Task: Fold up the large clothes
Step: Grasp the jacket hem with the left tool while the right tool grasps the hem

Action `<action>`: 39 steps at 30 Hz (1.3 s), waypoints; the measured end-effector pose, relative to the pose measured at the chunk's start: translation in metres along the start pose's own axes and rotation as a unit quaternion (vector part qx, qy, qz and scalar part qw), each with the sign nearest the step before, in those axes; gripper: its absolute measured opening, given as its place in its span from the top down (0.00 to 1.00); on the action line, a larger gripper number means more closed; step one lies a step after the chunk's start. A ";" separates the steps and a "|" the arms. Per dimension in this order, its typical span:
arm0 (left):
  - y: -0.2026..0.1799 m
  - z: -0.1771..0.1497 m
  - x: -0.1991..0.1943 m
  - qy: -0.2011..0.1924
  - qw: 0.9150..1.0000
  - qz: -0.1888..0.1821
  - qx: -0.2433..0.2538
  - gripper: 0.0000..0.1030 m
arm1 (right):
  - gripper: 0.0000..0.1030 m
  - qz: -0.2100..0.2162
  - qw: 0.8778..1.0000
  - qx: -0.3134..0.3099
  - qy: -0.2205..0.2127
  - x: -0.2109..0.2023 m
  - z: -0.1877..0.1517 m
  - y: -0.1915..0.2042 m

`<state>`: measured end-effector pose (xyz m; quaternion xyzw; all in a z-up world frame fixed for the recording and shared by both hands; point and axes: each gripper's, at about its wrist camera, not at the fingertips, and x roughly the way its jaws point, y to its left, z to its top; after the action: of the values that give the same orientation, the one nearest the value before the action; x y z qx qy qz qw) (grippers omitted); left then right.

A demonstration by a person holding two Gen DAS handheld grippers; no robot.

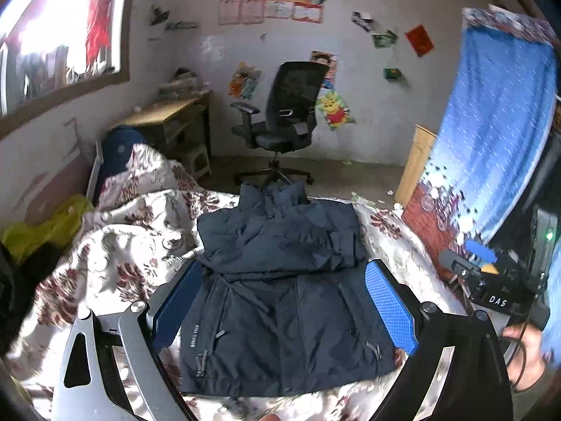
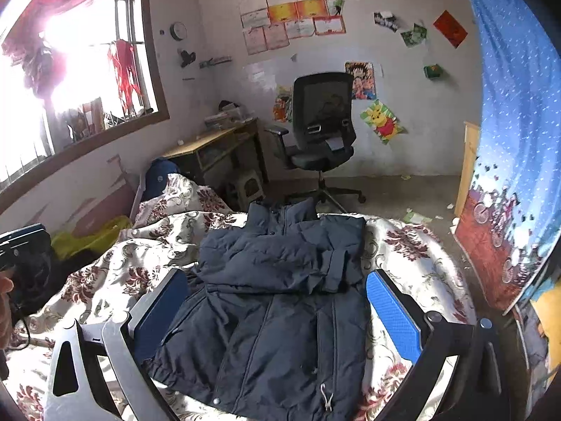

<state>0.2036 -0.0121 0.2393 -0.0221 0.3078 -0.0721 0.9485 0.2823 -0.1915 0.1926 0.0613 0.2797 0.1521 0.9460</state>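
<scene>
Around the jacket [image 1: 280,280] the bed is crowded: a floral quilt [image 1: 115,238] bunched to the left, a yellow bag [image 1: 45,224] by the wall, a chair [image 1: 284,119] and desk [image 1: 168,112] beyond. It lies flat, sleeves folded across its chest (collar pointing away). Left gripper [image 1: 284,305] and right gripper [image 2: 277,315] both hover wide apart, empty. Only the left view shows the right gripper's body; only the right view shows a wall clock [image 2: 178,30]
</scene>
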 end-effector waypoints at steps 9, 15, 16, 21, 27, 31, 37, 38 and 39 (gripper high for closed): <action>0.056 0.030 0.141 0.035 0.998 0.046 -0.028 0.11 | 0.00 0.024 0.998 0.006 0.052 0.129 0.029 -0.043; 0.108 0.051 0.264 0.031 0.998 0.030 -0.046 0.11 | 0.00 0.031 0.997 -0.016 0.066 0.236 0.062 -0.066; 0.118 0.055 0.291 0.034 0.998 0.024 -0.056 0.11 | 0.00 0.032 0.997 -0.022 0.064 0.251 0.067 -0.069; 0.153 0.067 0.385 0.054 0.994 0.004 -0.093 0.11 | 0.00 0.042 0.997 0.009 0.063 0.349 0.085 -0.089; 0.174 0.076 0.459 0.052 0.992 0.002 -0.113 0.11 | 0.02 0.035 0.992 0.075 0.094 0.443 0.087 -0.115; 0.185 0.094 0.496 0.075 0.992 0.013 -0.102 0.11 | 0.03 0.027 0.986 0.115 0.115 0.480 0.089 -0.128; 0.197 0.118 0.538 0.083 0.990 0.040 -0.106 0.11 | 0.10 0.000 0.982 0.142 0.122 0.531 0.104 -0.144; 0.200 0.120 0.545 0.081 0.989 0.036 -0.118 0.11 | 0.13 -0.003 0.980 0.153 0.123 0.539 0.107 -0.147; 0.204 0.119 0.550 0.078 0.988 0.033 -0.133 0.11 | 0.19 -0.006 0.978 0.166 0.125 0.549 0.110 -0.152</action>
<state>0.7391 0.1062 -0.0014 -0.1319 0.3883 -0.0007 0.9120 0.8184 -0.1618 -0.0261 0.1967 0.4171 0.1045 0.8811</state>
